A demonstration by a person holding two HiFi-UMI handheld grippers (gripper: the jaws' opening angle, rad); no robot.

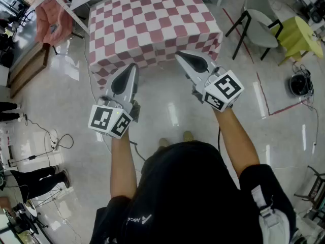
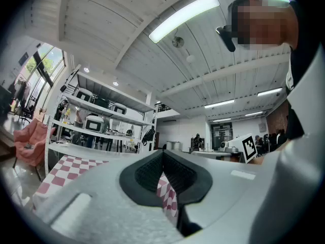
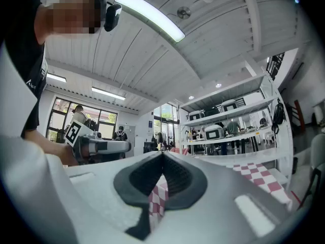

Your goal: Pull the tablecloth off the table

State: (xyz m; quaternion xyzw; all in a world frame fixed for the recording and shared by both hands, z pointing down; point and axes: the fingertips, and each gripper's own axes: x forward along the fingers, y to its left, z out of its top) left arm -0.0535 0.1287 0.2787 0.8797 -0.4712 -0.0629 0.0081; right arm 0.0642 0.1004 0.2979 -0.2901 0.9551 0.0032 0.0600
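Observation:
A red-and-white checked tablecloth point(image 1: 152, 24) covers a table ahead of me and hangs over its near edge. My left gripper point(image 1: 133, 65) reaches the hanging front hem left of centre, and my right gripper point(image 1: 177, 55) reaches it right of centre. Both point up and forward. In the left gripper view the left gripper point(image 2: 162, 154) has its jaws together, with a fold of checked cloth point(image 2: 166, 189) pinched between the dark pads. The right gripper view shows the same: the right gripper point(image 3: 162, 154) is shut on a strip of cloth point(image 3: 157, 197).
A grey chair point(image 1: 259, 19) and a yellow-green seat point(image 1: 299, 34) stand right of the table. A pink chair point(image 1: 51, 17) is at its left. Cables and a power strip point(image 1: 56, 141) lie on the glossy floor at my left, and a black round device point(image 1: 299, 84) at the right.

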